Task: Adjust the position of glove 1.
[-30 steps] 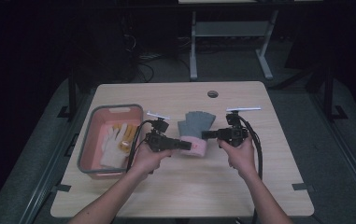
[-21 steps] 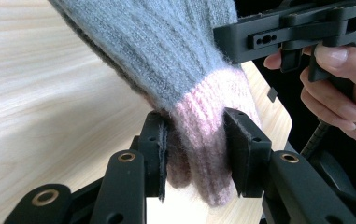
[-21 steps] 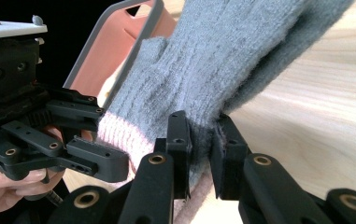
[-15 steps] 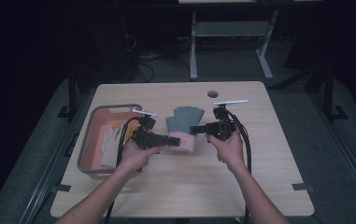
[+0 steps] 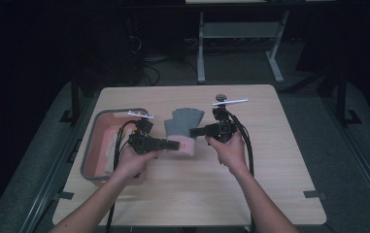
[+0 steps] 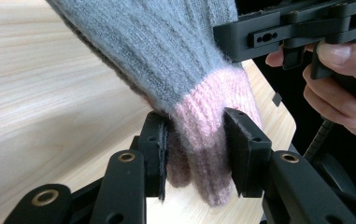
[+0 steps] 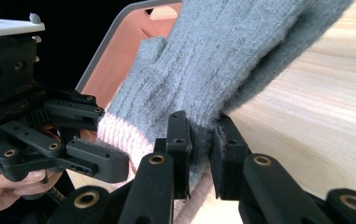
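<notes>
Dark room, black floor, metal stand legs (image 5: 202,53) beyond the far edge of the table. Pale wooden table (image 5: 270,160) in the middle, rounded corners, small dark disc (image 5: 220,97) near its far edge. Grey-rimmed tray (image 5: 92,145) with a reddish inside on the table's left part, something pale lying in it, too blurred to name. Two bare forearms reaching in from the near side of the table.

Right of the tray, roughly mid-table: a knitted glove (image 5: 183,125), grey with a pink cuff, held up off the wood between both tools, finger end pointing toward the far edge of the table, cuff toward the near side.

Left gripper (image 5: 173,144) just right of the tray, pointing right, jaws clamped on the pink cuff; seen close in the left gripper view, ribbed pink knit (image 6: 199,135) squeezed between the two black pads. Right gripper (image 5: 195,131) on the glove's right side, pointing left, jaws pinched on the grey knit at the glove's edge just above the cuff; in the right gripper view grey wool (image 7: 203,135) bunched in the narrow gap. Black cables trailing from both tools back over the table.
</notes>
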{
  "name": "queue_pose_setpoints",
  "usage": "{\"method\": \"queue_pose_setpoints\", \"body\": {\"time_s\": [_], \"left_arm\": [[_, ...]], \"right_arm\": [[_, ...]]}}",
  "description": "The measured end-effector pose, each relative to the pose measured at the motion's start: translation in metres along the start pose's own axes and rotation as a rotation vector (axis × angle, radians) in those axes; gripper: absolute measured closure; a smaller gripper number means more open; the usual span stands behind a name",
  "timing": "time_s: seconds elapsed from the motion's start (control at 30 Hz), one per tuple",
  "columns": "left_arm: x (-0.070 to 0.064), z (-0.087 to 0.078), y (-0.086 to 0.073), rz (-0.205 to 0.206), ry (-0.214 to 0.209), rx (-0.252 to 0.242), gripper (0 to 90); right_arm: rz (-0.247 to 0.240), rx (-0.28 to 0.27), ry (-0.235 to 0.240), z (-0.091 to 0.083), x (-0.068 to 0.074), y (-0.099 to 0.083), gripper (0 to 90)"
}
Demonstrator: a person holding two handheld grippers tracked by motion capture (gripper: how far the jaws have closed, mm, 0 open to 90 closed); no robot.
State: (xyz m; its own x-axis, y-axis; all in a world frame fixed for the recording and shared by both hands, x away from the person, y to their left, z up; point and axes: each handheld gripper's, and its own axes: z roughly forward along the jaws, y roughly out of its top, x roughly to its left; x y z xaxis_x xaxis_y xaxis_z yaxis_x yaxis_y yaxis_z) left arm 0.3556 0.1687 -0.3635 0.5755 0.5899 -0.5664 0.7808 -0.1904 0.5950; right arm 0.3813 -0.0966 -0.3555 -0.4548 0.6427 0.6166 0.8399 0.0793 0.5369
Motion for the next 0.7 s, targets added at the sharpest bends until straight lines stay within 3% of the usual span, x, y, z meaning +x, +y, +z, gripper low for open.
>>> {"method": "queue_pose_setpoints", "body": {"time_s": [0.7], "left_arm": [[0.012, -0.039, -0.004, -0.004, 0.036, -0.03, 61.7]], "right_arm": [[-0.048, 0.028, 0.026, 0.024, 0.031, 0.017, 78.8]]}}
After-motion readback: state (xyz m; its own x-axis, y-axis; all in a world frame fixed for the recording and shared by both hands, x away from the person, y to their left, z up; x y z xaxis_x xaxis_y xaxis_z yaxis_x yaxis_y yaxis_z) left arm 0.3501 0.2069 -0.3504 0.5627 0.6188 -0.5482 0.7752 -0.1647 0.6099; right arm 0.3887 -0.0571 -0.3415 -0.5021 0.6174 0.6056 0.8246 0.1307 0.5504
